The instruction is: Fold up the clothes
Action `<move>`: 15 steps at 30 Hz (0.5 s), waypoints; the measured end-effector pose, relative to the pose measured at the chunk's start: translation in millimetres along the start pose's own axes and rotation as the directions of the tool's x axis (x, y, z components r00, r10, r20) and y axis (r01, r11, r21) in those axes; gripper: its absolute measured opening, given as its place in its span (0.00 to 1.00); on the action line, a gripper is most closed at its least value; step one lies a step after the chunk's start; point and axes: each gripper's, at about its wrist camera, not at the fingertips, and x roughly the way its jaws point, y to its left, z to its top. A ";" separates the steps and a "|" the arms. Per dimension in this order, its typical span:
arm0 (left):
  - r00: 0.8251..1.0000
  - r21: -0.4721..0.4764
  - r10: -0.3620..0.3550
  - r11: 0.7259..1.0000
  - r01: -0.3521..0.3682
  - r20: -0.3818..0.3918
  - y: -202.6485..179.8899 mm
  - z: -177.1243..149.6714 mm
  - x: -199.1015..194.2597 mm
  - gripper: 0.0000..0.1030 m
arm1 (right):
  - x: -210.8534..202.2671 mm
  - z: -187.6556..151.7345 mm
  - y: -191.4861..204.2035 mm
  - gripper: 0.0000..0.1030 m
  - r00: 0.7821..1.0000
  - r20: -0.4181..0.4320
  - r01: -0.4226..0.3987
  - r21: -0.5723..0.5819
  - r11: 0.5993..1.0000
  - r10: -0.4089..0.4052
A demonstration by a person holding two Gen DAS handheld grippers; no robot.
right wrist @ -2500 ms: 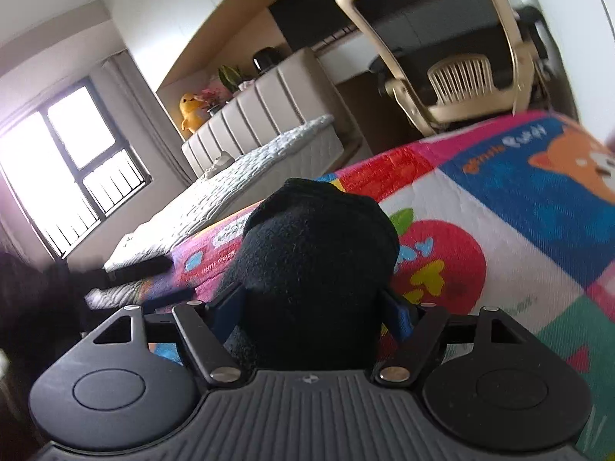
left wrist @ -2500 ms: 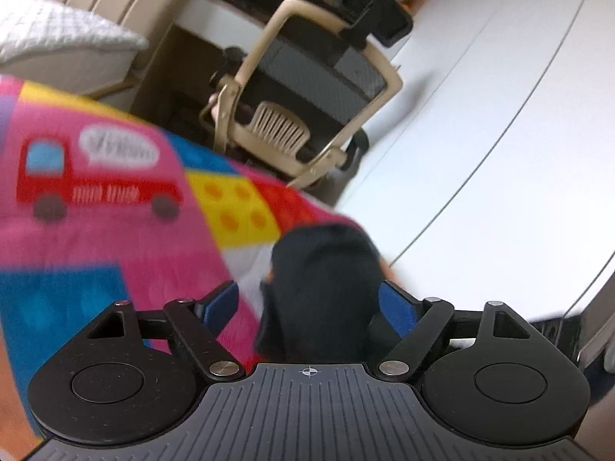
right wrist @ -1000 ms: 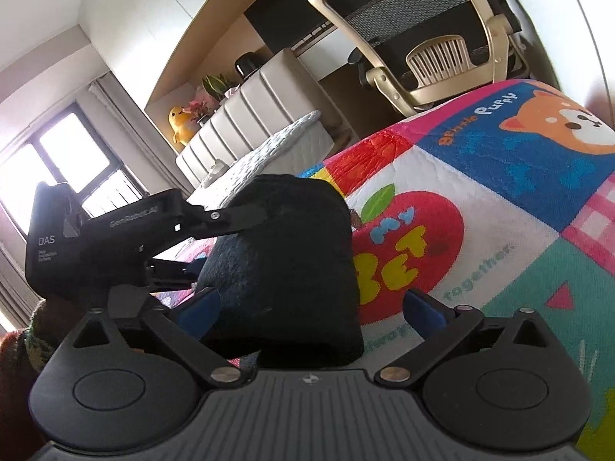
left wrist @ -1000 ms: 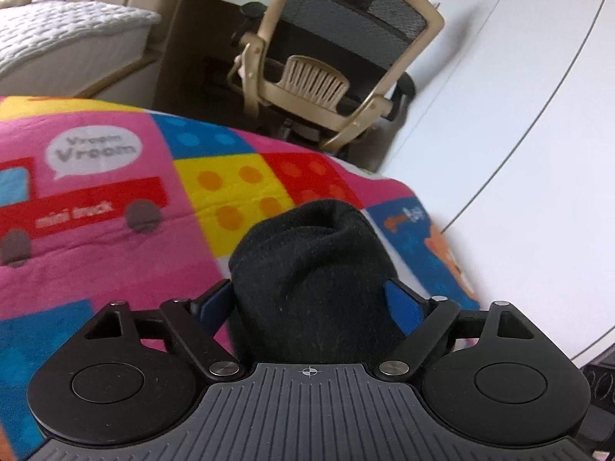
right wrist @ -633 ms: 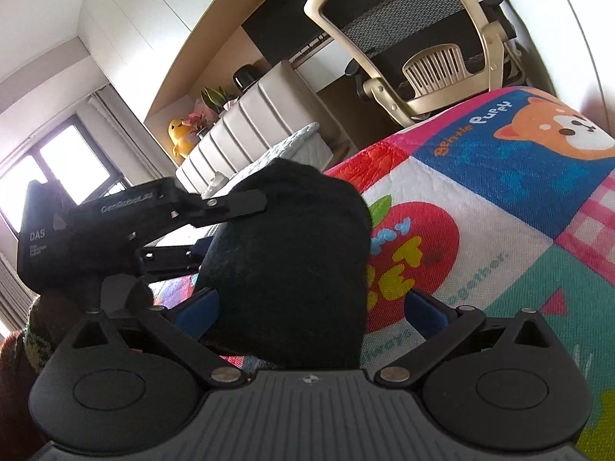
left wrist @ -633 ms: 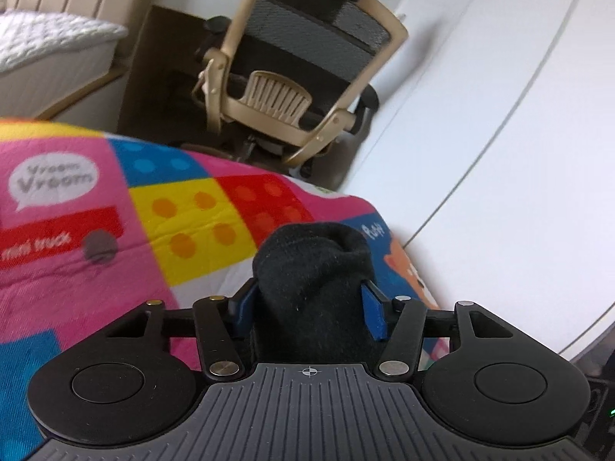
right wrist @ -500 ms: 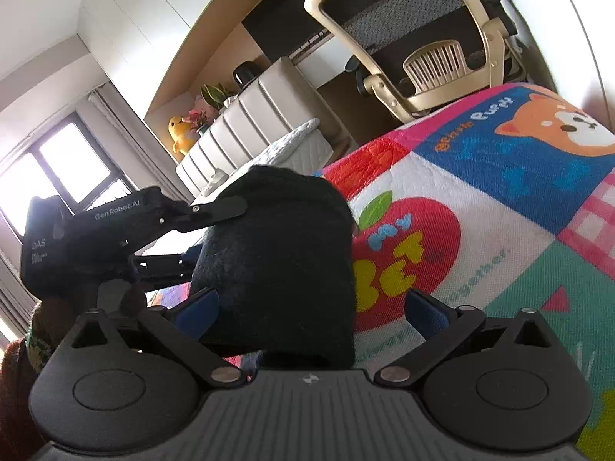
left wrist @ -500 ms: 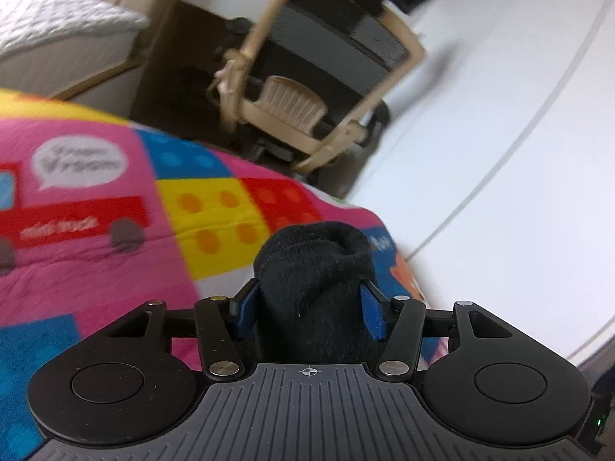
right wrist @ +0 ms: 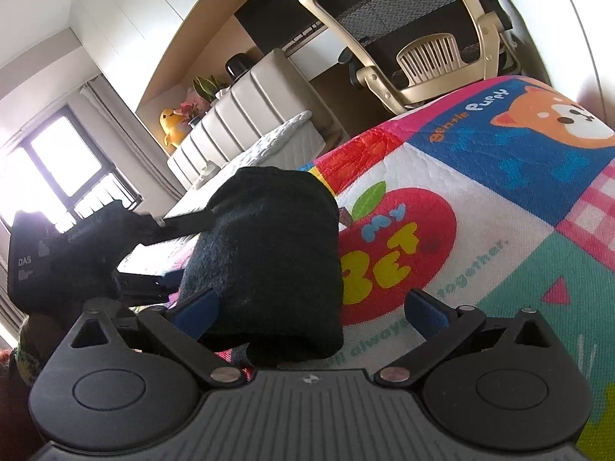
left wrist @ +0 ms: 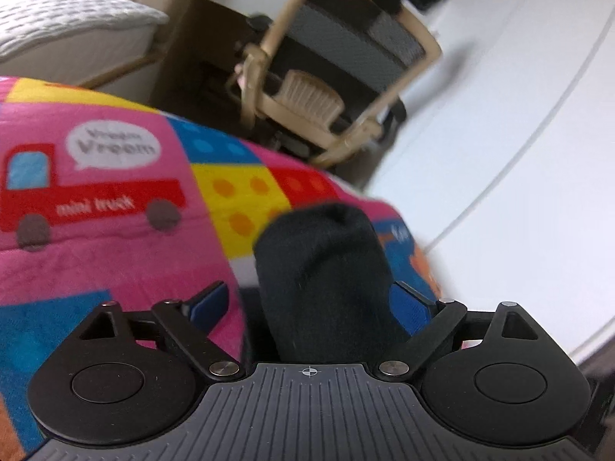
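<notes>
A black knit garment [left wrist: 323, 269] is bunched into a thick fold over a colourful patchwork blanket [left wrist: 100, 199]. My left gripper [left wrist: 311, 299] is open, its blue pads apart on either side of the garment. In the right wrist view the same black garment [right wrist: 269, 253] sits between the open fingers of my right gripper [right wrist: 307, 307], nearer the left pad and away from the right pad. The left gripper's black body [right wrist: 77, 246] shows there at the left, reaching into the garment.
The blanket [right wrist: 480, 199] has a truck, an apple and a puppy print. A beige mesh office chair [left wrist: 338, 88] stands beyond the blanket's far edge. A white bed [left wrist: 65, 27] lies at the left. A white wall [left wrist: 519, 134] runs along the right.
My left gripper was shut on the black garment half a second ago and has opened. My right gripper stays open, and the garment has sunk slightly towards the blanket.
</notes>
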 end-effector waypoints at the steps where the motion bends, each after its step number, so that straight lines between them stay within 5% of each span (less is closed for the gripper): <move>1: 1.000 -0.002 -0.013 1.000 0.013 -0.011 -0.9 -1.6 2.7 0.91 | 0.4 -0.2 0.1 1.00 1.000 -0.002 0.003 0.000 1.000 -0.003; 10: 0.989 0.029 -0.112 0.993 0.115 -0.093 -15.8 -12.4 27.6 0.77 | -2.0 0.1 -1.0 1.00 1.000 0.022 -0.001 0.002 1.000 0.001; 15: 0.997 0.077 -0.041 0.996 0.046 -0.067 -18.7 -11.3 35.6 0.92 | -1.7 1.0 -1.9 1.00 1.000 0.019 -0.003 0.004 1.000 0.003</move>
